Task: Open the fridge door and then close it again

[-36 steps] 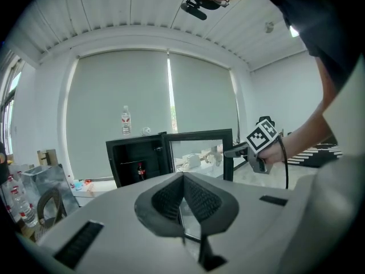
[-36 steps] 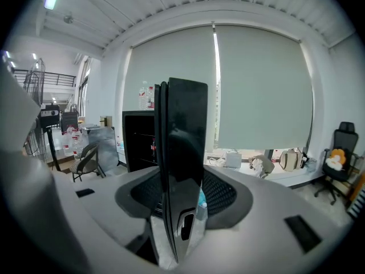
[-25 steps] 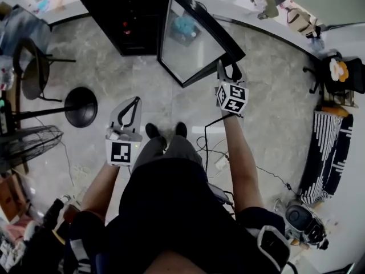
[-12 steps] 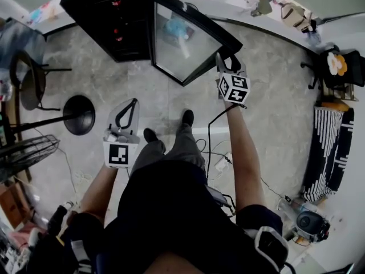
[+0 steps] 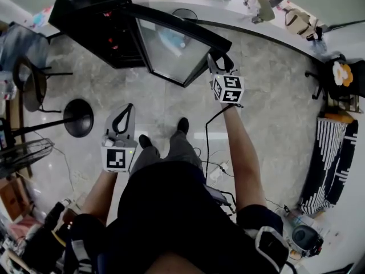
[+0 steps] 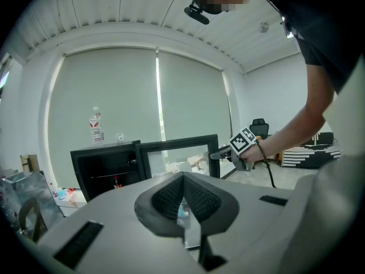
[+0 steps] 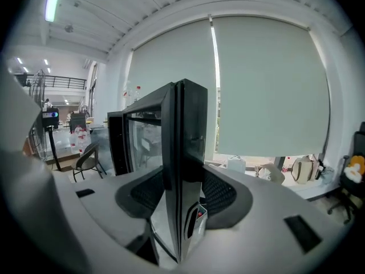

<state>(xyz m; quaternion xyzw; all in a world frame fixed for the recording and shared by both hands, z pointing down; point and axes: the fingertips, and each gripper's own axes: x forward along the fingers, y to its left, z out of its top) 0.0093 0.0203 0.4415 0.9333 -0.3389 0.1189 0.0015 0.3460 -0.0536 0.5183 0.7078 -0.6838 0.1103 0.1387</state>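
Observation:
A black fridge (image 5: 108, 30) stands at the top of the head view with its glass door (image 5: 171, 44) swung wide open toward me. My right gripper (image 5: 218, 61) is shut on the door's free edge. In the right gripper view that black edge (image 7: 185, 153) stands upright between the pads of the right gripper (image 7: 183, 201). My left gripper (image 5: 122, 116) hangs low over the floor at the left, shut and empty, well apart from the fridge. The left gripper view looks past the left gripper (image 6: 183, 198) at the fridge (image 6: 105, 167), the door (image 6: 177, 153) and the right gripper (image 6: 219, 152).
A round-based stand (image 5: 78, 117) and a chair (image 5: 31, 79) are on the floor to my left. A cable (image 5: 208, 147) trails by my feet. A counter (image 5: 262, 16) with bags runs along the back right. A striped seat (image 5: 328, 153) stands at the right.
My right gripper has moved left and up in the head view with the door's edge in it, and the door has swung along. I have stepped, and the left gripper has shifted with me.

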